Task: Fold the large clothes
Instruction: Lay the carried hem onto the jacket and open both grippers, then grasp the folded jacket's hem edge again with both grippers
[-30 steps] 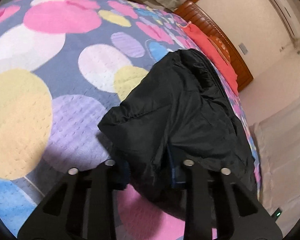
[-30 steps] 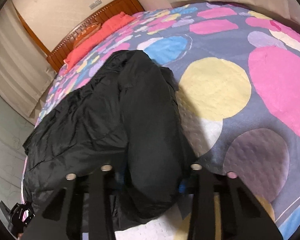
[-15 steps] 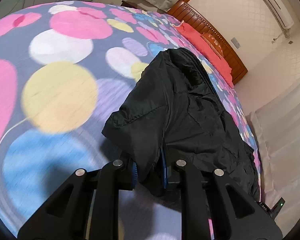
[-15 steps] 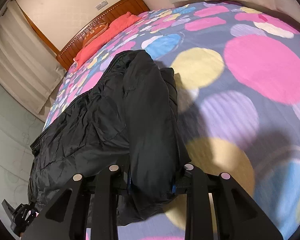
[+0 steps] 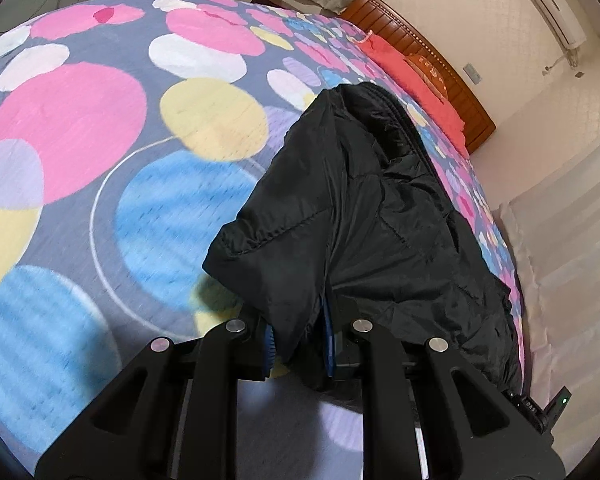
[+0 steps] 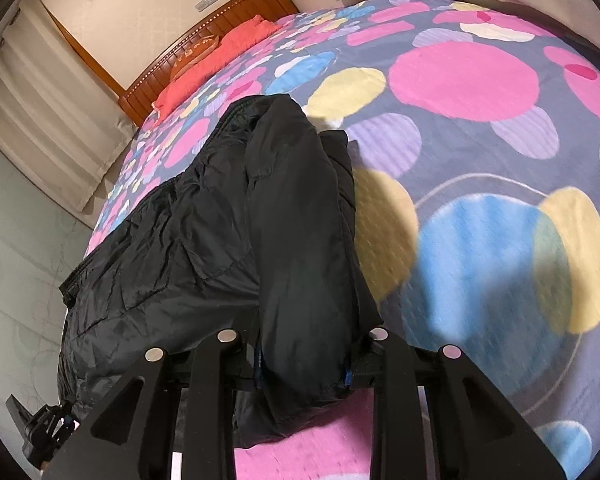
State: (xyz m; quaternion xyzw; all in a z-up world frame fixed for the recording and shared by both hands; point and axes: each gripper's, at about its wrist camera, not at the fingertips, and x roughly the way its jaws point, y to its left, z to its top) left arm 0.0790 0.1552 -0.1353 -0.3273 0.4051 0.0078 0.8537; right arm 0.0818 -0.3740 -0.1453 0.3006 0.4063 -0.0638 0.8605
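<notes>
A large black padded jacket (image 5: 364, 216) lies on a bed with a grey cover (image 5: 100, 128) of pink, yellow, blue and purple circles. My left gripper (image 5: 298, 346) is shut on a bunched edge of the jacket and holds it raised above the cover. In the right wrist view the jacket (image 6: 204, 240) stretches away towards the headboard. My right gripper (image 6: 304, 364) is shut on another thick fold of the jacket, also lifted. The blue pads are mostly hidden by fabric.
A wooden headboard (image 5: 428, 52) with red-orange pillows (image 5: 412, 76) stands at the far end of the bed. Pale curtains (image 6: 40, 92) hang along one side. A wall air conditioner (image 5: 548, 0) is high up. The other gripper shows at a low corner (image 6: 40, 428).
Both grippers have closed tighter on the jacket and lifted and pulled its near end back towards me. More of the bed cover shows beside and under the raised fabric.
</notes>
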